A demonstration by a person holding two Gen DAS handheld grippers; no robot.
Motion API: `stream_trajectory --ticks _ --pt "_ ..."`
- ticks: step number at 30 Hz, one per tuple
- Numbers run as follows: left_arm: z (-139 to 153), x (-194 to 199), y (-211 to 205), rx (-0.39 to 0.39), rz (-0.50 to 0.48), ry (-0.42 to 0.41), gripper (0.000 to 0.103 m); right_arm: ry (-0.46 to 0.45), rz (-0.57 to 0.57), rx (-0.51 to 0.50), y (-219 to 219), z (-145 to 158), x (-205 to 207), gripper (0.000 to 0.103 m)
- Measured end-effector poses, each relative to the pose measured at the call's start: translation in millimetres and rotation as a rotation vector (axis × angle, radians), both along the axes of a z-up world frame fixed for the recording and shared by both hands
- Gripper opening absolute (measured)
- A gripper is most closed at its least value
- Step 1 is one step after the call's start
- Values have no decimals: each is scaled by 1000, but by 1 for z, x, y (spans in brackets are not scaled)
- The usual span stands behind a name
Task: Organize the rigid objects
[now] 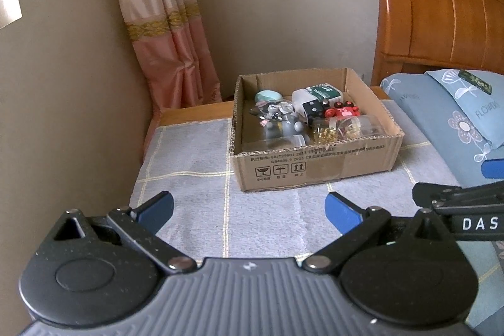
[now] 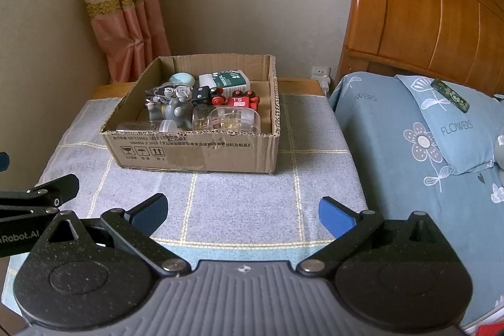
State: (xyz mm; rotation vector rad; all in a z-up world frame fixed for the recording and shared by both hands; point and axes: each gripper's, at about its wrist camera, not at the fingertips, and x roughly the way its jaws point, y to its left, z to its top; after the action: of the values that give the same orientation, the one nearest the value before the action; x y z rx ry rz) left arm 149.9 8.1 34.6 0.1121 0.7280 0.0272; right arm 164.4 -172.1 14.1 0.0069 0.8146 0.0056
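My left gripper (image 1: 249,211) and right gripper (image 2: 242,214) are both released, jaws spread wide, holding nothing above the grey checked cloth (image 2: 239,210). The brown cardboard box (image 2: 195,151), centre frame, holds a red toy train (image 2: 242,101), clear plastic jars (image 2: 234,118) and grey figurines (image 2: 176,112).

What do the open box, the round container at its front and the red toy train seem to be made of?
Open box: brown corrugated cardboard, matte; fluting shows along its cut top edge, with printed handling symbols on the front.
Round container: probably clear plastic, glossy; small gold-coloured pieces show through its wall.
Red toy train: painted wood or plastic, smooth; the view cannot settle which.
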Motion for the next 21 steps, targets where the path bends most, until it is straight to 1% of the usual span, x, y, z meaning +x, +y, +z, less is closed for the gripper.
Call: stream_trajectory --ticks 21 --pt "1 0 1 -6 -1 1 102 1 3 3 0 0 0 103"
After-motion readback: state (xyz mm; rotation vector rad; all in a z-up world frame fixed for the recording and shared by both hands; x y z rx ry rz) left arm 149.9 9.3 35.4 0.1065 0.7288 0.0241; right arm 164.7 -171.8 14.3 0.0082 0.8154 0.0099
